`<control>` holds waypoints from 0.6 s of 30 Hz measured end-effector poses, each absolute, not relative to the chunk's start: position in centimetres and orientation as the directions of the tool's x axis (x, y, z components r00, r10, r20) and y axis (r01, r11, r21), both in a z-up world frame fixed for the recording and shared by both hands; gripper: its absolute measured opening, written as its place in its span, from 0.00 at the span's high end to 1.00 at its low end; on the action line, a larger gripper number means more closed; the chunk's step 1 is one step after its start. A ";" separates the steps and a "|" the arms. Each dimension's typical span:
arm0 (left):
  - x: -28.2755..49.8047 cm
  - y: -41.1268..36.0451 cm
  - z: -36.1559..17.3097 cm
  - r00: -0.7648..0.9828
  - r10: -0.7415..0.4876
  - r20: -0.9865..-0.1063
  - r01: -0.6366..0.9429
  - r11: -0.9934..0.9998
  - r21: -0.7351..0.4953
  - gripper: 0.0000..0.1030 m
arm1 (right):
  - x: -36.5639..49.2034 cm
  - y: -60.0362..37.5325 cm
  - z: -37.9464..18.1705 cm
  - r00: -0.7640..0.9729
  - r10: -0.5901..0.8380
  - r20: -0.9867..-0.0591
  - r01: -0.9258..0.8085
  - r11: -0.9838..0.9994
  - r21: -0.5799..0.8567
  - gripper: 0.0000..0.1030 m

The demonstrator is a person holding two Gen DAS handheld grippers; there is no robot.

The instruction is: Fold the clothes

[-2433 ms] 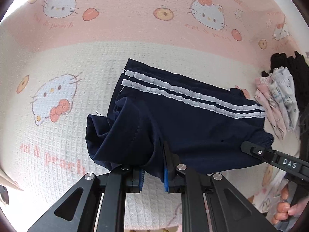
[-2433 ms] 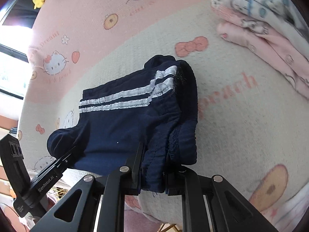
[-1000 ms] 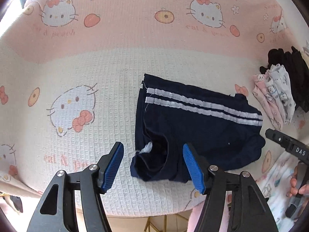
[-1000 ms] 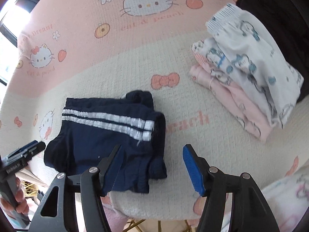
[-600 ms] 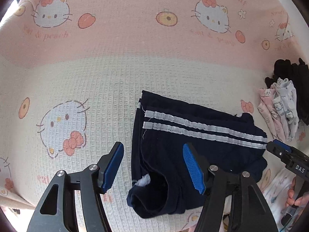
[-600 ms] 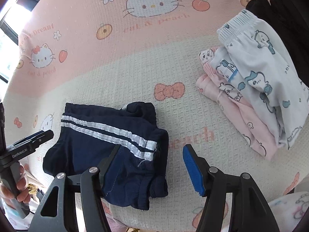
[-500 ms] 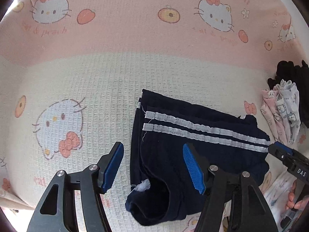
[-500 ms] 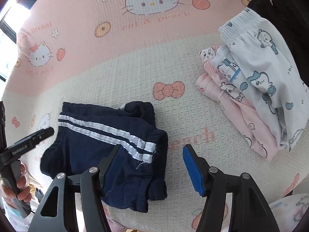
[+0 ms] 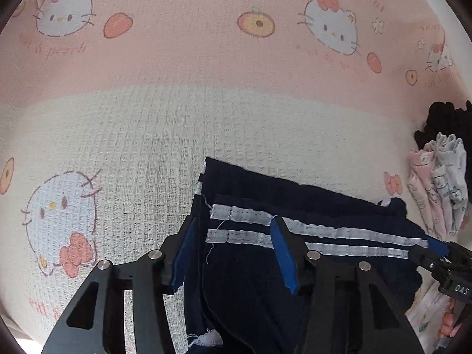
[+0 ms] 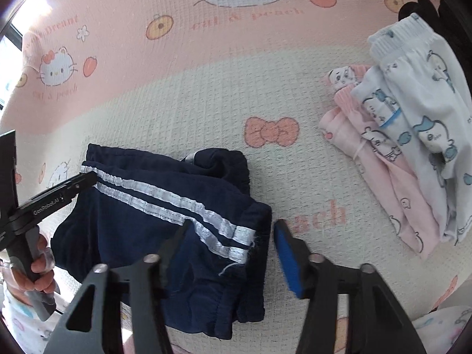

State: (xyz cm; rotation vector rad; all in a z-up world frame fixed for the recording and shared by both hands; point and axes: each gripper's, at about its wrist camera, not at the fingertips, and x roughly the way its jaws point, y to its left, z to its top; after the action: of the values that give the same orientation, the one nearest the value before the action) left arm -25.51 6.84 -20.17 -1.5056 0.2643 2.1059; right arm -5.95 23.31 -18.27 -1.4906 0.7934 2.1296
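On the cream and pink cartoon-cat blanket [image 9: 141, 135] lay the folded navy shorts [image 9: 265, 280] with two white stripes. Over their left end the left gripper [image 9: 233, 253] had just been closing, its blue pads straddling the cloth edge but not visibly pinching it. At the right end the right gripper [image 10: 233, 253], also just narrowing, bracketed the waistband corner, jaws apart. Farther right sat a stack of folded clothes [image 10: 413, 147].
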 end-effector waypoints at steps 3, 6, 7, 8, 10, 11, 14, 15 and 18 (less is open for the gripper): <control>-25.7 6.5 -21.0 -0.206 0.327 -0.922 -0.506 -0.843 -0.186 0.60 | -6.3 23.1 -19.0 -0.309 0.007 -0.951 -0.630 -0.751 0.199 0.68; -25.6 6.2 -20.9 -0.223 0.341 -0.913 -0.507 -0.841 -0.190 0.68 | -6.6 22.8 -19.3 -0.305 0.023 -0.952 -0.616 -0.767 0.179 0.83; -25.5 6.3 -20.8 -0.230 0.339 -0.912 -0.518 -0.836 -0.180 0.74 | -6.7 22.7 -19.3 -0.305 0.029 -0.952 -0.611 -0.773 0.172 0.85; -25.3 6.5 -20.8 -0.238 0.328 -0.914 -0.532 -0.832 -0.160 0.79 | -6.9 22.6 -19.4 -0.304 0.034 -0.952 -0.606 -0.778 0.165 0.86; -24.9 7.0 -20.9 -0.262 0.289 -0.921 -0.554 -0.826 -0.101 0.85 | -7.0 22.3 -19.3 -0.304 0.049 -0.951 -0.602 -0.783 0.152 0.87; -24.7 7.2 -20.8 -0.276 0.282 -0.919 -0.566 -0.820 -0.082 0.86 | -7.0 22.1 -19.2 -0.304 0.055 -0.951 -0.597 -0.789 0.145 0.87; -24.1 7.5 -20.3 -0.304 0.278 -0.911 -0.584 -0.810 -0.052 0.90 | -7.2 22.1 -18.6 -0.309 0.084 -0.947 -0.581 -0.805 0.118 0.88; -24.0 7.6 -20.1 -0.311 0.279 -0.908 -0.587 -0.808 -0.047 0.90 | -7.3 22.2 -18.5 -0.313 0.089 -0.945 -0.577 -0.809 0.115 0.88; -24.1 7.8 -19.3 -0.318 0.293 -0.902 -0.587 -0.807 -0.055 0.91 | -7.6 22.6 -18.1 -0.331 0.091 -0.939 -0.575 -0.809 0.124 0.88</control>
State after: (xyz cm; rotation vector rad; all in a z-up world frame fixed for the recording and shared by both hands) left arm -24.09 7.79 -19.26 -1.3839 0.3844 2.1475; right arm -7.58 22.65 -18.14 -1.4934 0.6242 2.1780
